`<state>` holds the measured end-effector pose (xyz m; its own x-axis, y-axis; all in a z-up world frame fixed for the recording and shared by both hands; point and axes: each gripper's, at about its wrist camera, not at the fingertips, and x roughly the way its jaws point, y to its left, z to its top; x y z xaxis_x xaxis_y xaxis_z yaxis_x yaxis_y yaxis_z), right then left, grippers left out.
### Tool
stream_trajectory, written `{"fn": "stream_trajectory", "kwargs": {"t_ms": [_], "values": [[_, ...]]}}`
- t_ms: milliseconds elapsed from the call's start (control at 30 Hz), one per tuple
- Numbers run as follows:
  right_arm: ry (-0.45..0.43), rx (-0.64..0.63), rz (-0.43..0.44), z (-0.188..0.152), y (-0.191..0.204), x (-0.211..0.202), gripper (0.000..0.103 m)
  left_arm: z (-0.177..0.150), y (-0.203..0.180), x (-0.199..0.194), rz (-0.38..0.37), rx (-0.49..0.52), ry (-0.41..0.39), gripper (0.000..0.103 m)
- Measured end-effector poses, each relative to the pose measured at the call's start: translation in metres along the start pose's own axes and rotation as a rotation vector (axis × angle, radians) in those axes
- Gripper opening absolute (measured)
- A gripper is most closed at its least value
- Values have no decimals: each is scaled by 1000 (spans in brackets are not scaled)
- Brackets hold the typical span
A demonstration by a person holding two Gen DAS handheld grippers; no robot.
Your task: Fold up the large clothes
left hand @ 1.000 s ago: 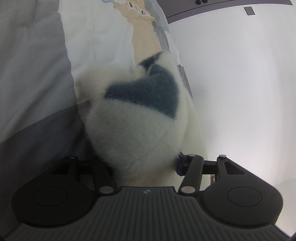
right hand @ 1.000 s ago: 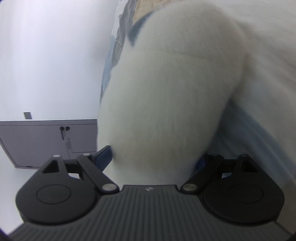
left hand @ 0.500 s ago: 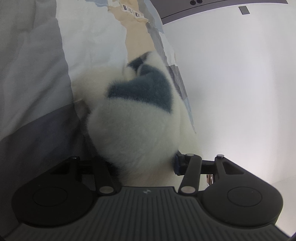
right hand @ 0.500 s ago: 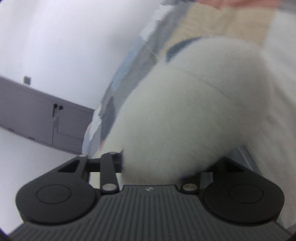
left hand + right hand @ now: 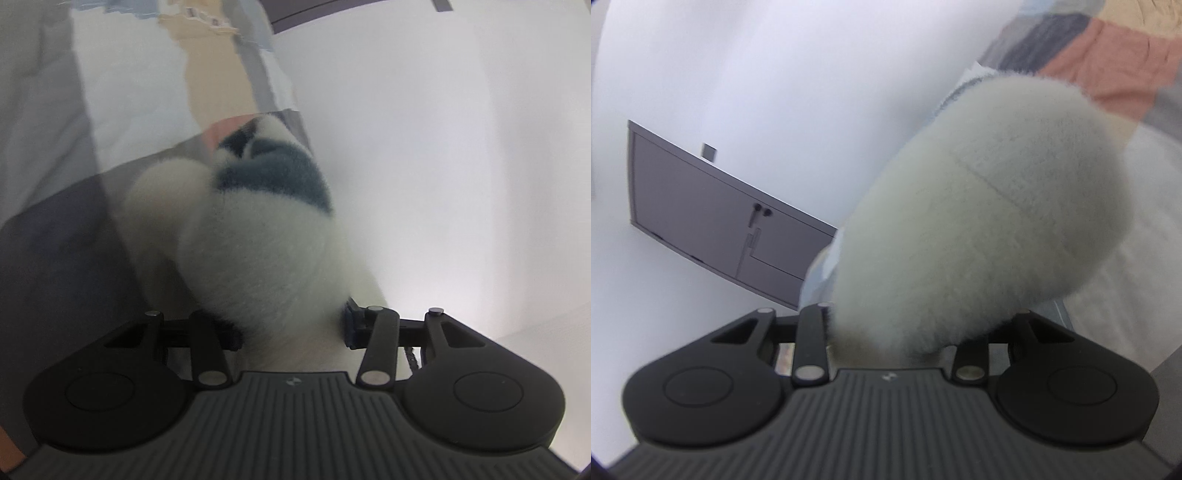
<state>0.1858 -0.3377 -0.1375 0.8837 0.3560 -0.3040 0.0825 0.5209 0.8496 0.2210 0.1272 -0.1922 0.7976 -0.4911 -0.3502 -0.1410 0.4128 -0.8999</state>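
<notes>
A fluffy white fleece garment (image 5: pixel 258 243) with a dark blue-grey patch (image 5: pixel 280 177) hangs bunched in front of the left wrist camera. My left gripper (image 5: pixel 293 328) is shut on its near edge; the fleece hides the fingertips. In the right wrist view the same white fleece (image 5: pixel 990 221) bulges over my right gripper (image 5: pixel 905 339), which is shut on it, fingertips hidden by the fabric. Both views are blurred by motion.
A patchwork bedspread lies below, with white, beige, grey and pink panels (image 5: pixel 122 96) (image 5: pixel 1108 62). A white wall (image 5: pixel 461 147) fills the left wrist view's right side. A grey cabinet (image 5: pixel 716 221) with a door handle stands against the white wall.
Both grippers have swung with the fleece: the bedspread has shifted in both views, the pink panel now shows, and the cabinet has tilted and moved up in the right wrist view.
</notes>
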Motion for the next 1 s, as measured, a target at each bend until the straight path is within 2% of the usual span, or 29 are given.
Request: {"fn": "stream_trajectory", "kwargs": {"t_ms": [233,400,533,733,1000], "values": [[-63,2,69,64,15,-29,41,-6,-90,26,-80,92,-2,53],[-127,-6,95,124,17,-42,41,-12,-153,80,-133,154,17,53],[-169,-4,73,170,3,-42,41,-22,-183,140,-139,173,60,53],[-180,-4,2,209,-54,-25,42,-45,-179,225,-92,202,147,53],[-157,23,-99,209,-149,21,42,-71,-129,313,17,220,252,53]]}}
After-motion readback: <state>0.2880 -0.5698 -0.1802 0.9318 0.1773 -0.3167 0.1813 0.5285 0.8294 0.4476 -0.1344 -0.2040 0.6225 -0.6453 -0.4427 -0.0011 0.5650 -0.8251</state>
